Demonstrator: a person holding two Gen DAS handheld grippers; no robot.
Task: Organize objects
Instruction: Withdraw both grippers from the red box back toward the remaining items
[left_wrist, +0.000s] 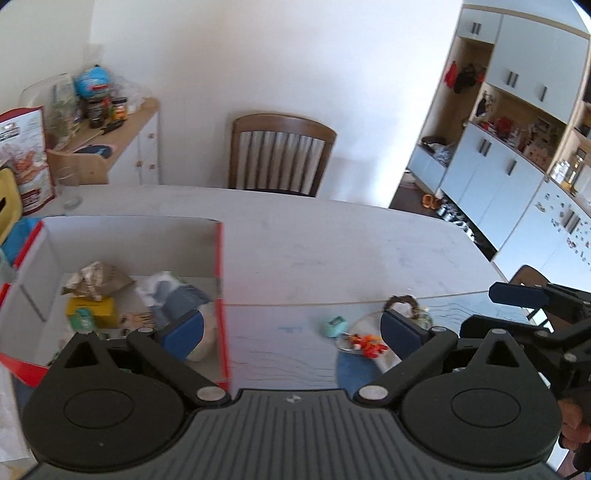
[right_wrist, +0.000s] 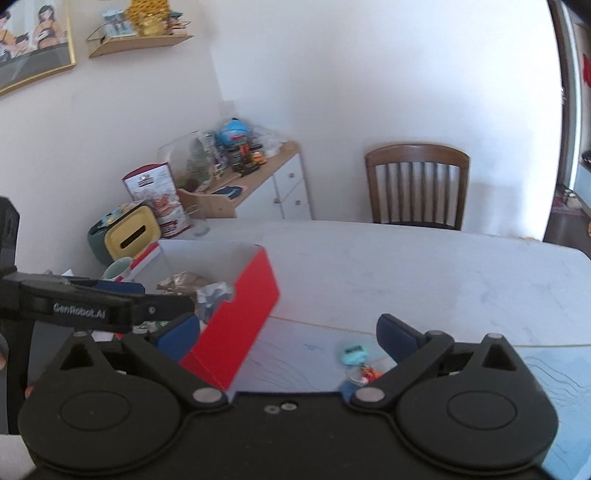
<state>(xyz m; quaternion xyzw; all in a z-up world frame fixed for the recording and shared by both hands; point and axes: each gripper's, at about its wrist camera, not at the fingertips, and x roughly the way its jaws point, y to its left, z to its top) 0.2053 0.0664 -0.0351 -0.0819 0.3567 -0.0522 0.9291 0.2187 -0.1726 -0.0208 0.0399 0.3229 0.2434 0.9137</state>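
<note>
— Tool check: left tool (left_wrist: 291, 328) and right tool (right_wrist: 286, 334) both gape wide, nothing between the pads.

— Where's the clutter?

— Left view looks into the red box (left_wrist: 221, 295), already holding things; right view shows only its outer wall. A teal trinket (right_wrist: 352, 356) lies on the surface (right_wrist: 406, 266).

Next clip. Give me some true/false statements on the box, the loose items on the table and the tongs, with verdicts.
1. Both tongs are open and hold nothing. True: left tongs, right tongs.
2. The box is empty. False: it already holds several items, among them a yellow block.
3. A teal trinket lies on the table, outside the box. True.
4. The orange toy is inside the box. False: it lies on the table beside the trinket.
5. A chair stands at the far side of the table. True.
</note>
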